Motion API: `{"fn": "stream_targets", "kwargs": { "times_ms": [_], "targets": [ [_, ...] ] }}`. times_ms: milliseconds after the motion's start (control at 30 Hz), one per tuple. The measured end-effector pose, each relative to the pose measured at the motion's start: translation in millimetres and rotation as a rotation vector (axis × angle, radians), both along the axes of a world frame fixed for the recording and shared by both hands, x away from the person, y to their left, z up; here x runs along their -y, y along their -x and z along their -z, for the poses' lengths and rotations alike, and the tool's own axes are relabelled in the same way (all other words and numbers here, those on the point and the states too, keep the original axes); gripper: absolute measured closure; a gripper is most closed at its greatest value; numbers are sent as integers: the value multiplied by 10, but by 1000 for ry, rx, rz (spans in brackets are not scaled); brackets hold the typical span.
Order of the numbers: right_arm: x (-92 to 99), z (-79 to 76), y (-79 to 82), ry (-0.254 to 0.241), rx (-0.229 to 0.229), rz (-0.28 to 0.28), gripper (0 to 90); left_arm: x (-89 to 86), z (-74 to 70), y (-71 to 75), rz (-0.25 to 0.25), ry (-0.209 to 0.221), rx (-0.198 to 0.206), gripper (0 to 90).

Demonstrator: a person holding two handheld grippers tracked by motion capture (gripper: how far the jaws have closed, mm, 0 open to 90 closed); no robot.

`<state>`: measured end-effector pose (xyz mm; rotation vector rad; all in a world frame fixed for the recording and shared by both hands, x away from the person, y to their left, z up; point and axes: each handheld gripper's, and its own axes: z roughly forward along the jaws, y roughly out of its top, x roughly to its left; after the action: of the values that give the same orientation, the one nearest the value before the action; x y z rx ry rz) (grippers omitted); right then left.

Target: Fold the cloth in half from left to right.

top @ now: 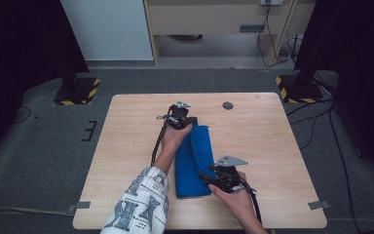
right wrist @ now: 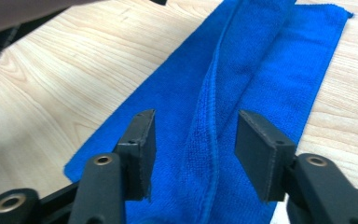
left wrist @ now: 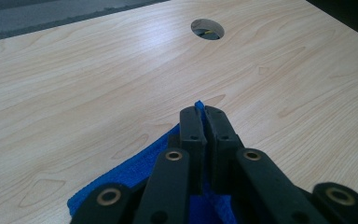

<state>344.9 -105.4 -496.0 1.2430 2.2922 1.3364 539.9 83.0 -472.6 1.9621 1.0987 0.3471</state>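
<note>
Your table (top: 126,146) carries a blue cloth (top: 195,161), folded lengthwise near the middle, running from far to near. Your left hand-held gripper (top: 187,124) is clamped tight on the cloth's far corner. Your right hand-held gripper (top: 205,176) stands half open over the near end, a raised fold between its jaws, unpinched.

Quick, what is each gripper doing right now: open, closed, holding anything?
Left gripper: closed, pinching an edge of the blue cloth.
Right gripper: open, jaws either side of a fold in the cloth, not pressing it.
</note>
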Motion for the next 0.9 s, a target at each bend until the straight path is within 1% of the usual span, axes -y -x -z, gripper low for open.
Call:
{"fn": "stream_targets", "kwargs": {
  "times_ms": [133,233,300,367,400,467,533,600,700,800,900],
  "targets": [
    [-20,71,-51,9,-17,-5,521,-1,3,0,0,1,-2,864],
    [-23,117,-74,17,-22,-11,529,-3,1,0,1,4,-2,864],
    [-18,144,-90,26,-31,-6,545,0,1,1,2,6,-1,864],
    [-16,170,-110,43,-34,-14,591,6,1,4,2,7,-2,863],
    [-12,179,-121,42,-41,-21,627,11,3,6,2,9,-2,862],
    [5,194,-139,25,-57,-35,706,21,7,6,4,6,-1,858],
    [17,200,-144,25,-54,-38,793,20,15,0,0,7,-1,857],
    [31,196,-138,23,-49,-37,848,18,33,-12,-6,10,-5,857],
    [48,201,-130,23,-52,-31,867,31,73,-30,-8,5,-12,856],
    [54,218,-121,23,-58,-30,865,57,114,-43,-8,-2,-17,842],
    [52,236,-127,24,-67,-26,860,75,151,-61,-11,2,-26,837]
  ]
}}
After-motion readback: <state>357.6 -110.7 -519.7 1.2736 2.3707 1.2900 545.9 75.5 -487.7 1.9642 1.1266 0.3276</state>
